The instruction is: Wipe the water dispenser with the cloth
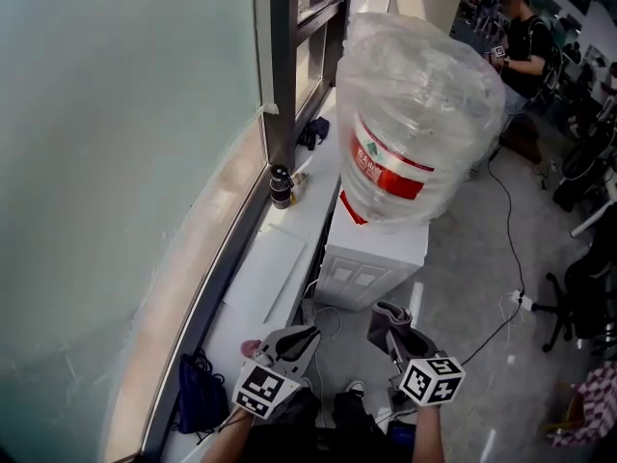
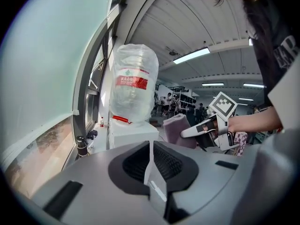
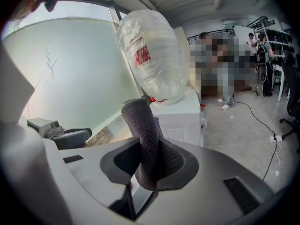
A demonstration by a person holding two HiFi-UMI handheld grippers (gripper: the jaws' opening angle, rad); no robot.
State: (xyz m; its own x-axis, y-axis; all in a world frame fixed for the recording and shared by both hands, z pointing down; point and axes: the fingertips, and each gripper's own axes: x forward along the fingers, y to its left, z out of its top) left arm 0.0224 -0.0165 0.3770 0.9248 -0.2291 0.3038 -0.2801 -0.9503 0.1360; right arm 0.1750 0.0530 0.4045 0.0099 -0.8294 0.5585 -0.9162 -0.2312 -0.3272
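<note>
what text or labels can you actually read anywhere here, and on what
Red and white label on the water bottle: print too blurred to read.
Marker cubes: black and white square patterns only, no words.
Small dark bottle on the sill: too small to read.
No text here can be quoted.

Cloth (image 3: 142,135) lower end buried between jaws of the right gripper (image 3: 146,170), print on the bottle (image 1: 419,104) ahead of it too small to read, dispenser (image 1: 371,258) top hidden beneath.

Print on the water dispenser's (image 1: 371,258) red bottle label (image 1: 386,167) illegible
</note>
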